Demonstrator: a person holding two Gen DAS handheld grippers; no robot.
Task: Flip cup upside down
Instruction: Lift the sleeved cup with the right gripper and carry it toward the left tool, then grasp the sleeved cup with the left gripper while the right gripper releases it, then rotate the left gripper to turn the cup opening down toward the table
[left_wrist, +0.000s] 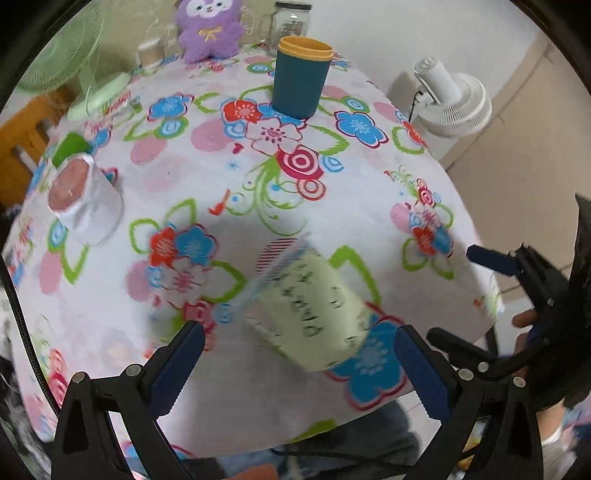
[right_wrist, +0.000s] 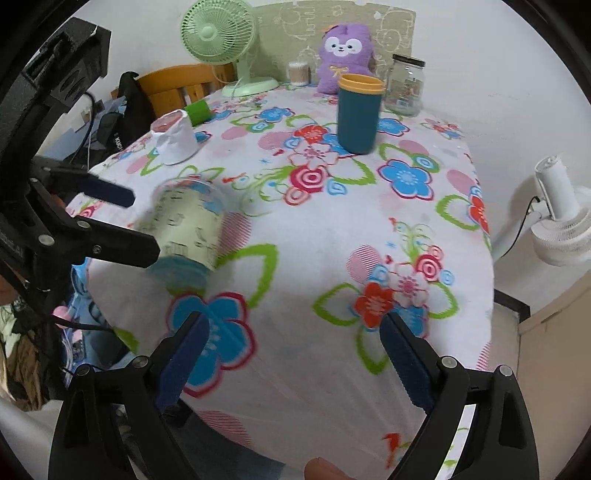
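Observation:
A pale green cup (left_wrist: 314, 314) with dark printed marks lies tilted and blurred on the flowered tablecloth (left_wrist: 258, 184), between and just beyond the open fingers of my left gripper (left_wrist: 299, 363), which do not touch it. In the right wrist view the same cup (right_wrist: 188, 221) shows at the left, next to the left gripper's black fingers (right_wrist: 110, 195). My right gripper (right_wrist: 295, 354) is open and empty above the near part of the cloth, to the right of the cup.
A dark teal cup with a yellow rim (left_wrist: 301, 79) stands upright farther back. A white-wrapped roll (left_wrist: 86, 197), a green object (left_wrist: 70, 147), a purple plush toy (right_wrist: 345, 55), a glass jar (right_wrist: 404, 83) and a green fan (right_wrist: 221, 37) line the far side. A white fan (right_wrist: 561, 218) stands off the table to the right.

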